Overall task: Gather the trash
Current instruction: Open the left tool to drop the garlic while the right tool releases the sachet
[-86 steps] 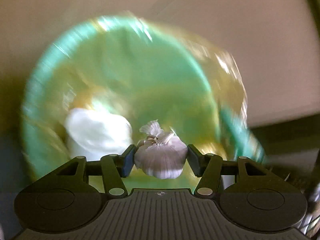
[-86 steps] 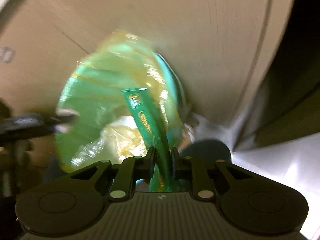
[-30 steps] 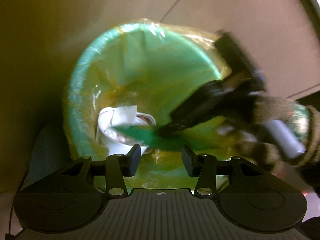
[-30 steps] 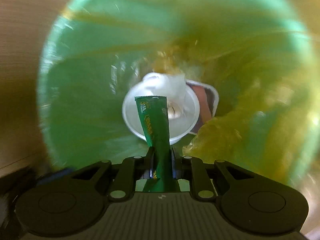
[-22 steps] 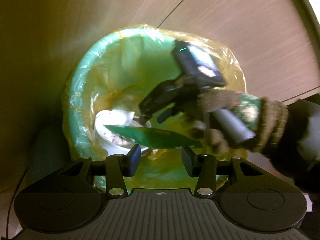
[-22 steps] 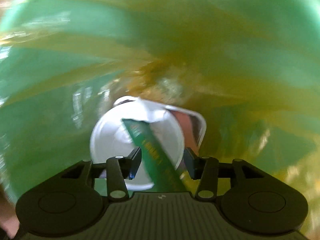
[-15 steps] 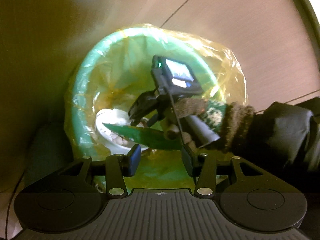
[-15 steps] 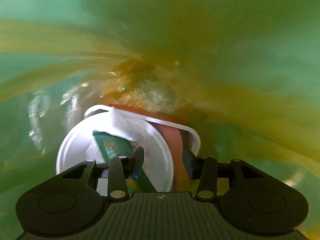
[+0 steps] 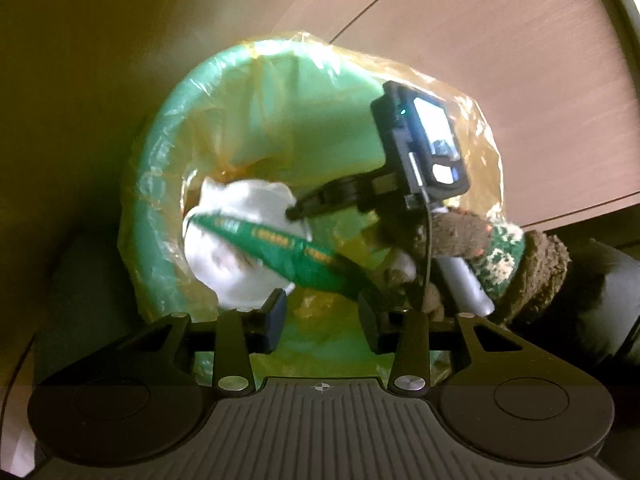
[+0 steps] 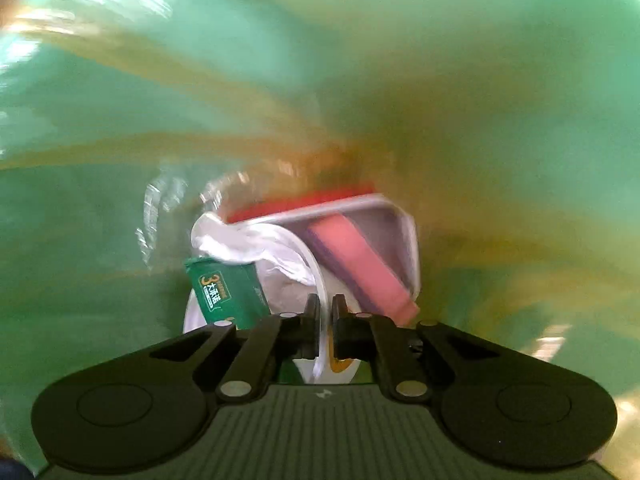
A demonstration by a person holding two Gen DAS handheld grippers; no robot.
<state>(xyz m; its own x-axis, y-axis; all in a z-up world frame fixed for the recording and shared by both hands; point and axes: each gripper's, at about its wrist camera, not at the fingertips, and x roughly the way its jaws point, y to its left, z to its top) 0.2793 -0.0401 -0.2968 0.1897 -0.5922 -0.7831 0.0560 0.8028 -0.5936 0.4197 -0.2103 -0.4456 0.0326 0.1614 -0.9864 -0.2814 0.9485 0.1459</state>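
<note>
Printed in white on the green sachet [image 10: 226,292], left of centre: a large "3" with Chinese characters beside it. Yellow lettering along the same sachet [image 9: 280,246] in the left wrist view, too blurred to read.

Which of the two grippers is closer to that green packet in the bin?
The right gripper. It reaches down inside the bin, tips just above the green packet, jaws shut and empty. The left gripper hangs open over the bin's rim, farther back.
</note>
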